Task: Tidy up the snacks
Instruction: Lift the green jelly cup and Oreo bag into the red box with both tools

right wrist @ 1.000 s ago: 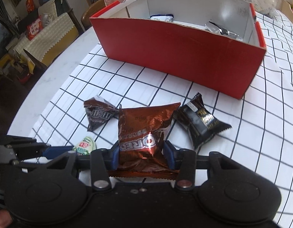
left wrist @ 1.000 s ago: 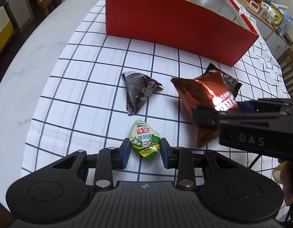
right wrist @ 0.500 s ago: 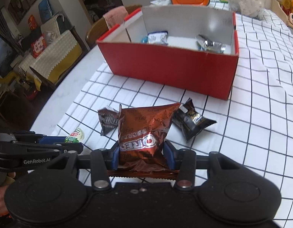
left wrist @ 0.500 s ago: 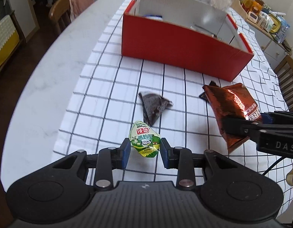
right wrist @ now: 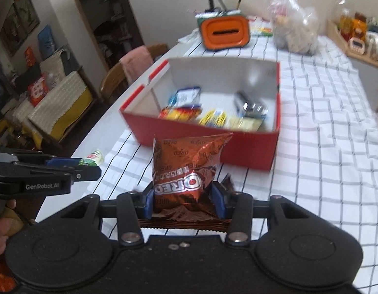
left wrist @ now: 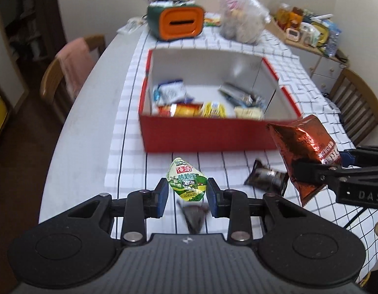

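Checked tablecloth (left wrist: 311, 98); both jaws grip snacks

A box (left wrist: 208, 134) was set on the table (left wrist: 91, 112) — several packets lay in it. Behind it a bin (left wrist: 175, 22) was placed, a bag (left wrist: 242, 24) to its right.

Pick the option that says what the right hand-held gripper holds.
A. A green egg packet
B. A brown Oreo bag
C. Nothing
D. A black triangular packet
B: in the right wrist view the right hand-held gripper is clamped on the lower part of the brown Oreo bag, lifted in front of the red box.
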`<control>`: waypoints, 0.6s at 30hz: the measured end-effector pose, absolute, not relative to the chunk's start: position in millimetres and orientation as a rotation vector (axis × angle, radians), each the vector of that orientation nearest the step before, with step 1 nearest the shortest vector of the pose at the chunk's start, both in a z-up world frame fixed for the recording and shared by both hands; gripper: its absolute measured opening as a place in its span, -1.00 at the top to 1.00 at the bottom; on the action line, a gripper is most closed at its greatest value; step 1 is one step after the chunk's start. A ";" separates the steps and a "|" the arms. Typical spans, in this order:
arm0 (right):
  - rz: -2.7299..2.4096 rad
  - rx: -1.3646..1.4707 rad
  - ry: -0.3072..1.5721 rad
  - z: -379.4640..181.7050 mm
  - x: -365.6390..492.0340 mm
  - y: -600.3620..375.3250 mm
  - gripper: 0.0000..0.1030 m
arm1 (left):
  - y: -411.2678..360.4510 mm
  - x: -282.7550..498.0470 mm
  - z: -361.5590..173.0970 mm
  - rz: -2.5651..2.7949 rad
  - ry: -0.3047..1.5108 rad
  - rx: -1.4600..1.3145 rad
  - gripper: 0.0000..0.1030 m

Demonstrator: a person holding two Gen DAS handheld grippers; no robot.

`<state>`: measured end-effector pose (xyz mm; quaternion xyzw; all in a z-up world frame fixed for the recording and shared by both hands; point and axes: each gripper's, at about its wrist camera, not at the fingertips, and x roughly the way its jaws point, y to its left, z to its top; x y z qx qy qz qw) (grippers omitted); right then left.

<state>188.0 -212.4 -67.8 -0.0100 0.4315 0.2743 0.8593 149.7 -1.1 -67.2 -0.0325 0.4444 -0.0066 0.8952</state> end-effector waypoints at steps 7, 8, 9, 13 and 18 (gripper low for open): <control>0.480 -0.010 0.852 -50.0 224.3 -203.7 0.11 | -1.5 191.9 -48.5 -0.075 0.867 0.006 0.37; 0.468 -0.008 0.847 -48.1 230.4 -203.2 0.11 | -1.9 199.0 -46.2 -0.083 0.859 0.021 0.37; 0.458 -0.004 0.845 -46.3 236.2 -202.7 0.11 | -1.6 205.7 -44.1 -0.085 0.848 0.034 0.37; 0.432 0.004 0.838 -41.9 257.5 -197.0 0.11 | 0.4 234.0 -37.8 -0.091 0.822 0.059 0.37; 0.412 -0.022 0.849 -50.0 285.3 -187.3 0.11 | 5.2 271.9 -46.1 -0.097 0.849 0.049 0.37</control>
